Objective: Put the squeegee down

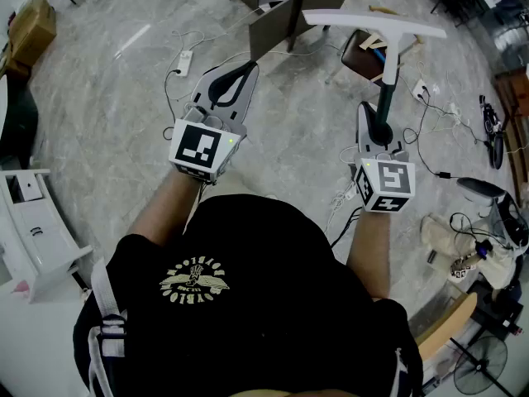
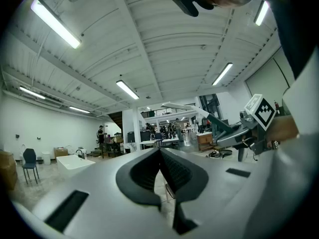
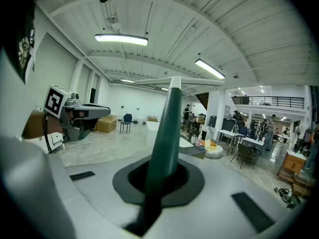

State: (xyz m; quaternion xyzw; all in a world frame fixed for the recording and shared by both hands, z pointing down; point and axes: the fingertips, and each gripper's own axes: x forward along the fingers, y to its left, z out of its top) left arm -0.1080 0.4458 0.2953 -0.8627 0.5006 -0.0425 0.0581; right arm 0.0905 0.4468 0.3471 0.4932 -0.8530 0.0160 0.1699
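**Squeegee up in R gripper, not yet set down**

R gripper (image 1: 378, 129) is clamped tight on the squeegee (image 1: 386, 69), low on its dark green handle. The handle runs up btwn the 2 jaws to the white T-shaped blade (image 1: 374, 23) at the top. The squeegee hangs in the air over the grey marble floor (image 1: 107, 106), touching nothing else, w/ the blade crosswise at the end farthest from the person.

L gripper (image 1: 241, 71) is held alongside, well apart from the squeegee. Its 2 jaws are pressed together w/ nothing btwn them. Each gripper view shows the other gripper off to 1 side.

A white power strip (image 1: 185, 59) & cables lie on the floor beyond the L gripper. A floor fan (image 1: 479, 369) sits bottom right in head view.
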